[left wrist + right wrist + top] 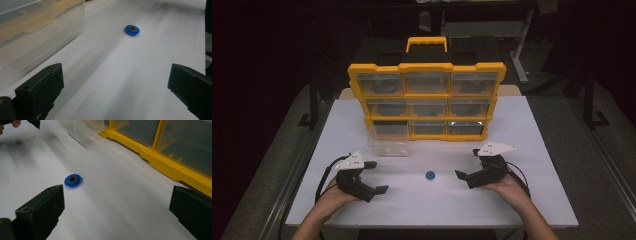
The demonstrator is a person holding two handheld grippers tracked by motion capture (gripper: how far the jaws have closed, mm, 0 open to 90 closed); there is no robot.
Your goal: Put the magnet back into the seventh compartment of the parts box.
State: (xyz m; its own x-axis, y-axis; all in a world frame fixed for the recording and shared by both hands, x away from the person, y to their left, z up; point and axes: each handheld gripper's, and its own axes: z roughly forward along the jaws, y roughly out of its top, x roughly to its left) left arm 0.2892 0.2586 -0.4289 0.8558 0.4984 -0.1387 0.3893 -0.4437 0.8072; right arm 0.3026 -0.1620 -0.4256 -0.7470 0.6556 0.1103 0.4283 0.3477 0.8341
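A: Where does the job stand?

B: Early, I'd judge. The cabinet [427, 100] stands at upper centre of the table [537, 190], and one clear drawer [387, 146] is out in front of its lower left. The blue disc [430, 175] lies loose at centre, touched by nothing.

A: And the tools?

B: Left gripper [374, 176] and right gripper [467, 165] both gape wide, empty, flanking the disc.

A: Room to move?

B: Plenty of bare table around it; the drawer wall is the nearest edge.
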